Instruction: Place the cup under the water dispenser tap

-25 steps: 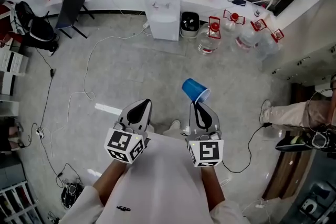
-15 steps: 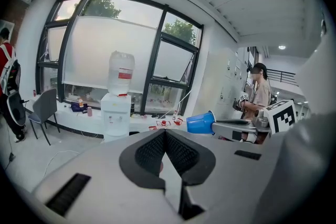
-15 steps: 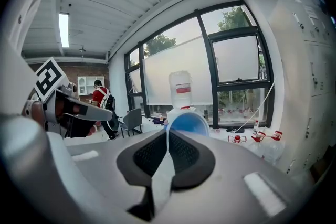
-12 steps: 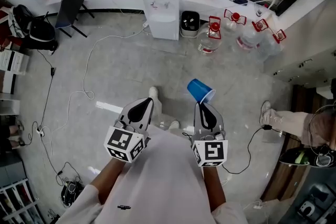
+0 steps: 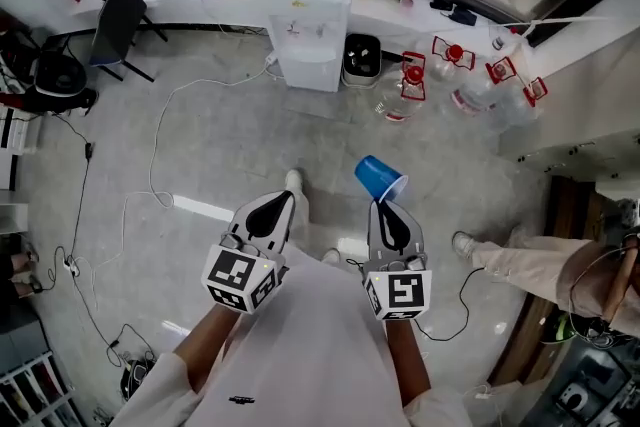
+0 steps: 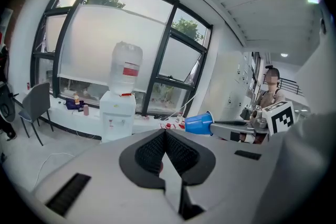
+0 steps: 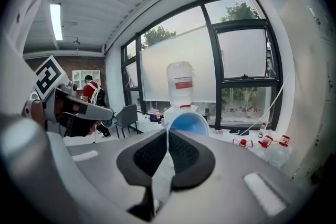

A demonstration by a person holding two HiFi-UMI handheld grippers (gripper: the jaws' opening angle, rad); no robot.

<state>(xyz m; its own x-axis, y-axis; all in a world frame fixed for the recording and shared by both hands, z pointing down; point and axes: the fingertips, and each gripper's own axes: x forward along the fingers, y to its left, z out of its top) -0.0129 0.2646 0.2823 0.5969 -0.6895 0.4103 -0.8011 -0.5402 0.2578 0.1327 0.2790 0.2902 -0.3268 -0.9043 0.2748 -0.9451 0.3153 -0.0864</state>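
Note:
My right gripper (image 5: 379, 203) is shut on the rim of a blue cup (image 5: 380, 178), which hangs tilted in the air above the grey floor. In the right gripper view the cup (image 7: 186, 124) sits just past the closed jaws, its mouth turned towards the camera. The white water dispenser (image 5: 312, 35), with a clear bottle on top, stands far ahead against the window counter, well apart from the cup. The dispenser (image 6: 118, 115) also shows in the left gripper view. My left gripper (image 5: 284, 196) is shut with nothing in it, level with the right one.
A black bin (image 5: 361, 55) stands right of the dispenser, and red-capped water jugs (image 5: 410, 80) lie beyond it. A dark chair (image 5: 115, 20) is at far left. Cables (image 5: 160, 155) trail over the floor. Another person's leg (image 5: 520, 260) reaches in from the right.
Both grippers have moved forward over the floor towards the dispenser, the cup still in the right one. My foot has stepped forward and the bystander's leg at the right has shifted.

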